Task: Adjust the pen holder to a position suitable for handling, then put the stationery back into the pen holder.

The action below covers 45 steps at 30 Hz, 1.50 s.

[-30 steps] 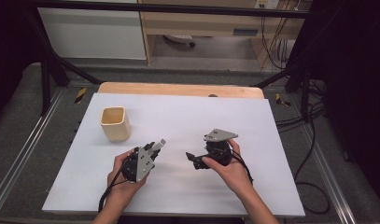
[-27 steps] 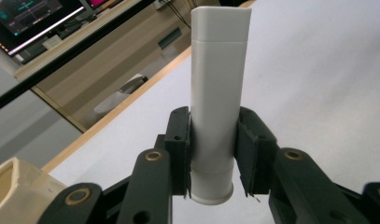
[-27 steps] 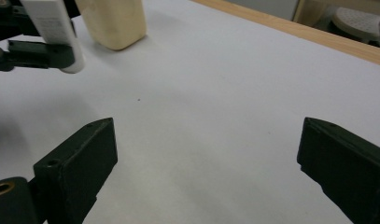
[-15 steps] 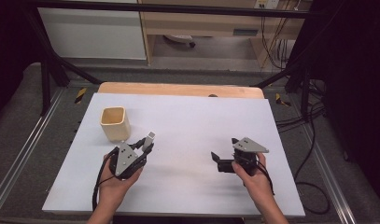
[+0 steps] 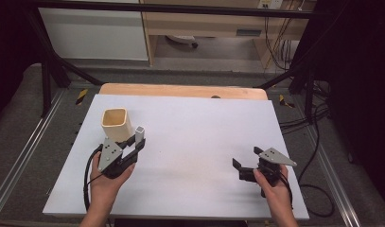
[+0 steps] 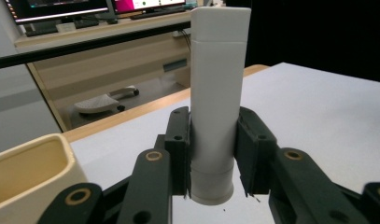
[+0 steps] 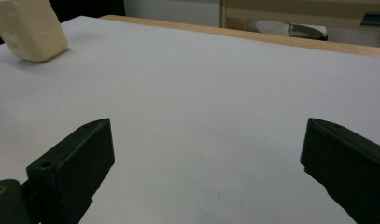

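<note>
High view: on the white tabletop (image 5: pixel 190 137), the left gripper (image 5: pixel 128 150) holds a white tube (image 5: pixel 139 135) just beside a cream cup (image 5: pixel 115 124), while the right gripper (image 5: pixel 247 161) rests well apart near the right edge. Left gripper view: jaws closed on the upright tube's (image 6: pixel 218 102) lower part, the cup (image 6: pixel 31 175) at lower left. Right gripper view: jaws spread wide and empty over the bare tabletop (image 7: pixel 201 102).

Left tongs (image 5: pixel 135 146) clamped tight, right tongs (image 5: pixel 247 158) spread.
</note>
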{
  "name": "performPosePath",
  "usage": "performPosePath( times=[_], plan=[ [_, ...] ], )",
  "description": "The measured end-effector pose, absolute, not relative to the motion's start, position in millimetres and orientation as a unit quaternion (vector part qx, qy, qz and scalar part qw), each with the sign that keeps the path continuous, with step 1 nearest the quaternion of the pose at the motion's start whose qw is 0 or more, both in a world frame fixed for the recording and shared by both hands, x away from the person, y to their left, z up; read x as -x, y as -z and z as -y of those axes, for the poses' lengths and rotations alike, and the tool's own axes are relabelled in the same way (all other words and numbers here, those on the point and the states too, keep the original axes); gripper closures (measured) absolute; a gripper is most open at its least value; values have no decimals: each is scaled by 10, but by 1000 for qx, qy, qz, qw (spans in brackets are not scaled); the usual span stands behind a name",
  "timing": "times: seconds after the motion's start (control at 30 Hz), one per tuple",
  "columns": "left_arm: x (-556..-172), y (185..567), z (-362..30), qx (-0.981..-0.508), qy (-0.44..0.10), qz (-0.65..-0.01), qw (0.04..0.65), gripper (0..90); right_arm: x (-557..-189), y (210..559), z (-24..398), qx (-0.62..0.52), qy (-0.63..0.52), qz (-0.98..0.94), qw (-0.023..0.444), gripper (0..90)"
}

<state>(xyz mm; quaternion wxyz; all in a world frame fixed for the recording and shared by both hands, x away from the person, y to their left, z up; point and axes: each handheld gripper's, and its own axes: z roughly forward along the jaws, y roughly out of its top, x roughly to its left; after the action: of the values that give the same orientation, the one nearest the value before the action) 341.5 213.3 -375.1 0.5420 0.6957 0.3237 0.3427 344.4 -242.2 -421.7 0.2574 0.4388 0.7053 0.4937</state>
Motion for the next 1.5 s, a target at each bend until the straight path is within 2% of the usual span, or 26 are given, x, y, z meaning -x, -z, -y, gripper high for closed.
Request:
performPosePath(
  times=[0.67, 0.97, 1.17, 1.5],
  plan=[
    [-3470, 3522, -2508, -656, -333, -374, 565, 686, -3483, 4330, 2361, -432, -473, -725, 252, 37],
    [-3640, 3371, -2613, -651, -325, -392, 563, 686, -3487, 4345, 2342, -432, -475, -726, 247, 36],
    [-3740, 3176, -2630, -650, -342, -389, 556, 686, -3475, 4336, 2319, -428, -476, -727, 248, 36],
    [-3902, 3121, -2770, -634, -343, -417, 553, 686, -3468, 4317, 2327, -424, -483, -726, 247, 36]
  ],
)
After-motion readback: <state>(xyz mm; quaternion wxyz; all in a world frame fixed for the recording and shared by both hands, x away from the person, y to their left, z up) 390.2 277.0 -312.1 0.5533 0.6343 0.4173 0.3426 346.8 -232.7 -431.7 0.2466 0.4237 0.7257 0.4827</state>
